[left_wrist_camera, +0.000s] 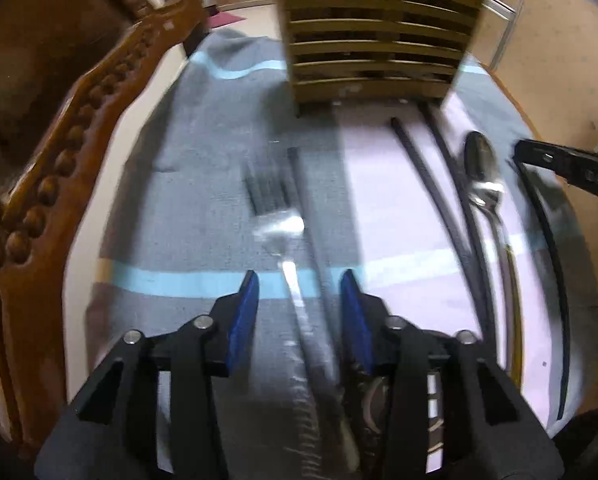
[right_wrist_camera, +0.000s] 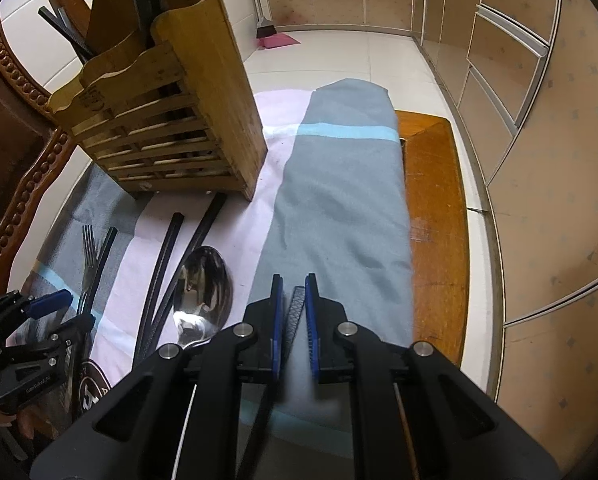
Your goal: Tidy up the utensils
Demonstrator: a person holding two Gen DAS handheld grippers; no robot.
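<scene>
Left fingers apart astride fork; right fingers clamping chopstick beside bare cloth.

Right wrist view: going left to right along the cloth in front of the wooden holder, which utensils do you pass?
Fork → black chopstick beside it → two black chopsticks → spoon → chopstick in the right claw.
</scene>
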